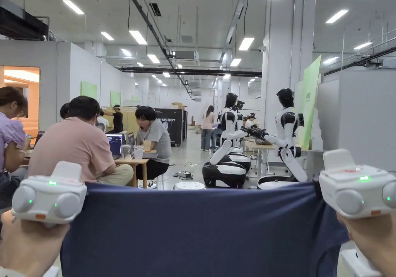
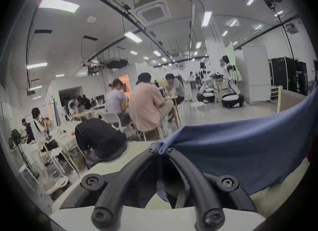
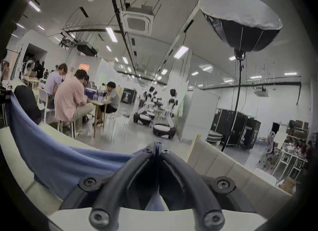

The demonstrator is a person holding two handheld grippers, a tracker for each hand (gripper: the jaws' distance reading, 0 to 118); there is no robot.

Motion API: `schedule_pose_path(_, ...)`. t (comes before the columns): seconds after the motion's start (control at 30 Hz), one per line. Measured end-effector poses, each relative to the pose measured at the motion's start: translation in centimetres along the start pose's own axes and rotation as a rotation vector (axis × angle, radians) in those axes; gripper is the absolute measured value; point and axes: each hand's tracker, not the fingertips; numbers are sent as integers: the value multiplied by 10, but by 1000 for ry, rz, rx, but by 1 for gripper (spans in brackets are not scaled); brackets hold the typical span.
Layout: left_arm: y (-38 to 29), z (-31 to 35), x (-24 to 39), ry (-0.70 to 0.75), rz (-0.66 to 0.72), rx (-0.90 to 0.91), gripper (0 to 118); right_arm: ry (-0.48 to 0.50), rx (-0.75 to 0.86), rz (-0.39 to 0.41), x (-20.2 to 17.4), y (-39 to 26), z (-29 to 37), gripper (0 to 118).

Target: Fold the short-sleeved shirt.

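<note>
Shirt (image 1: 201,231) stretched taut in air — left gripper (image 2: 160,149) and right gripper (image 3: 157,147) each clamped on what looks like an upper corner

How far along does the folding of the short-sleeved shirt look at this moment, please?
Done: the left gripper and right gripper are each shut on an edge of the navy shirt. In hand: it is held up, stretched between them. Left: every fold; no crease is visible yet.

A wide white hall under ceiling strip lights (image 1: 138,36), with a wooden table (image 1: 132,161) on grey floor (image 1: 189,154).
</note>
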Motion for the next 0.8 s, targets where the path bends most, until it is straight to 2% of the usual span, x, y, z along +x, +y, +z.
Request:
schedule_pose_path(0.17, -28, 29, -3, -22, -2, -31, 2, 17, -41, 12, 7, -29, 18, 2)
schedule_pose_path(0.27, -51, 66, -14, -57, 15, -61, 2, 52, -51, -21, 18, -50, 63, 2)
schedule_pose_path(0.43, -113, 148, -34, -106, -15, -93, 2, 101, -95, 5, 36, -112, 149, 2)
schedule_pose_path(0.53, -167, 200, -46, -172, 42, -135, 2, 124, -150, 11, 45, -171, 194, 2)
schedule_pose_path(0.63, -236, 238, -44, -183, 12, -203, 2, 153, -277, -2, 44, -243, 230, 2)
schedule_pose_path(0.8, -351, 256, -44, -196, 72, -413, 2, 218, -516, -63, 26, -361, 267, 2)
